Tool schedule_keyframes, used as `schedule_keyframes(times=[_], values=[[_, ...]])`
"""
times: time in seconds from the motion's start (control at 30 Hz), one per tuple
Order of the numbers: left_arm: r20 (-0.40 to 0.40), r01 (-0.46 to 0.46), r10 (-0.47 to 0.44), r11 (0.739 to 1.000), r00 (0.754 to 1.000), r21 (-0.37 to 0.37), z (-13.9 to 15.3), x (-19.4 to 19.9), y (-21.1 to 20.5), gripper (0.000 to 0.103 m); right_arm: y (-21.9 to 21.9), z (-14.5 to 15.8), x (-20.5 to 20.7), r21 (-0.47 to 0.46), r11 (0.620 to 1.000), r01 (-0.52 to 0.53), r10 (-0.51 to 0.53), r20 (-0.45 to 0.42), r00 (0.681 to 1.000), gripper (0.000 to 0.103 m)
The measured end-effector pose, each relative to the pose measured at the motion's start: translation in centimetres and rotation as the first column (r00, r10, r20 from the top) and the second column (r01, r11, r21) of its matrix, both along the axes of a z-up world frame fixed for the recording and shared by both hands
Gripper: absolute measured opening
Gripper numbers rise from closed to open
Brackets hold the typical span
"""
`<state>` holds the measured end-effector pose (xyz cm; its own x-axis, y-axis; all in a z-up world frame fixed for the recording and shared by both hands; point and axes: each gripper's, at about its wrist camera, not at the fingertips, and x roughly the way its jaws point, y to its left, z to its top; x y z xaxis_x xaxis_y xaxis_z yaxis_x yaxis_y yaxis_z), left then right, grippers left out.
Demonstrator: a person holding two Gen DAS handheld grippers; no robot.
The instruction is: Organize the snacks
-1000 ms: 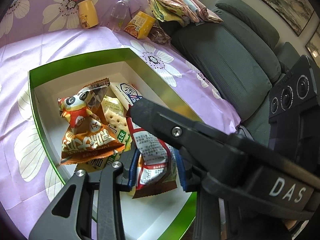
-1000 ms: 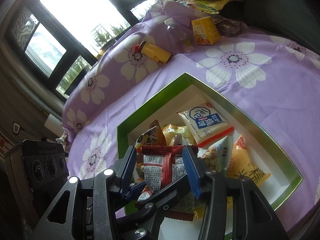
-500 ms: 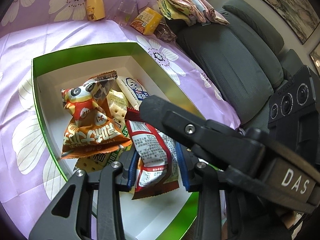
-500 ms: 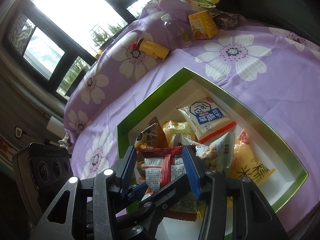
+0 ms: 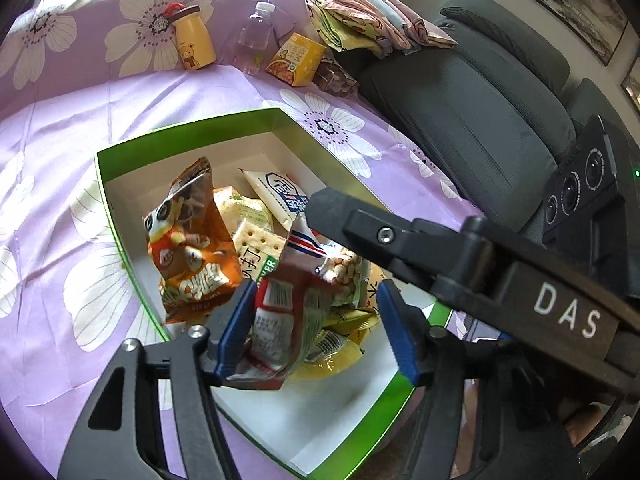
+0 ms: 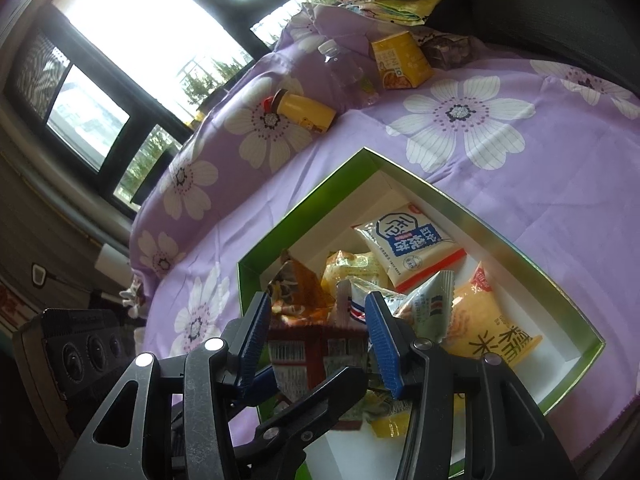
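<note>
A green-rimmed white box (image 5: pixel 180 132) on the purple flowered cloth holds several snack packets. Among them are an orange panda bag (image 5: pixel 188 248), a blue-and-white packet (image 6: pixel 404 240) and a yellow bag (image 6: pixel 488 320). Above the pile hangs a red and white snack packet (image 5: pixel 276 320). My right gripper (image 6: pixel 317 300) is shut on this red and white snack packet (image 6: pixel 316 348), which spans its blue pads. My left gripper (image 5: pixel 314 288) is opening. The packet stands between its jaws, leaning toward the left pad, with a wide gap on the right.
At the far edge of the cloth lie a yellow bear bottle (image 5: pixel 192 40), a clear water bottle (image 5: pixel 254 40) and a yellow carton (image 5: pixel 296 60). Folded cloths (image 5: pixel 360 28) rest on the grey sofa (image 5: pixel 480 100) to the right. Windows (image 6: pixel 140 20) stand behind the table.
The left jaws have spread apart from a tight hold on the red and white packet. The right gripper has kept its hold and stayed in place.
</note>
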<state>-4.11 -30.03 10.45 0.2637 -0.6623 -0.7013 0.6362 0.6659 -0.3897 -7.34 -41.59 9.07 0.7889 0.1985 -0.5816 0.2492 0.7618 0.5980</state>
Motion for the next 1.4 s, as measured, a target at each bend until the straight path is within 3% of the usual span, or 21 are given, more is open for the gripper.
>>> schedule_keyframes(times=[0.27,0.43,0.5,0.67,0.77,1.4], values=[[0.109,-0.065,0.06,0.997,0.992,0.043,1.8,-0.9,1.8,0.089,0.5,1.1,-0.8,-0.012,1.0,0.006,-0.006,0.023,1.0,0.052],[0.137,-0.098,0.092,0.995,0.986,0.036,2.8,-1.2,3.0,0.09,0.9,1.8,-1.3,-0.044,0.999,0.02,-0.019,0.028,0.999,0.056],[0.14,-0.101,0.096,0.994,0.985,0.033,3.2,-1.3,3.4,0.09,1.0,2.1,-1.6,-0.051,0.998,0.023,-0.022,0.032,0.999,0.066],[0.16,-0.124,0.117,0.992,0.98,0.037,3.9,-1.8,4.1,0.09,1.3,2.7,-1.9,-0.065,0.998,0.026,-0.023,0.049,0.999,0.07],[0.157,-0.126,0.12,0.991,0.98,0.033,4.0,-1.8,4.3,0.09,1.5,3.0,-2.2,-0.081,0.996,0.038,-0.034,0.055,0.998,0.08],[0.132,-0.129,0.122,0.991,0.984,0.046,3.8,-2.3,4.1,0.09,2.2,3.3,-2.2,-0.154,0.986,0.065,-0.065,0.009,0.998,0.08]])
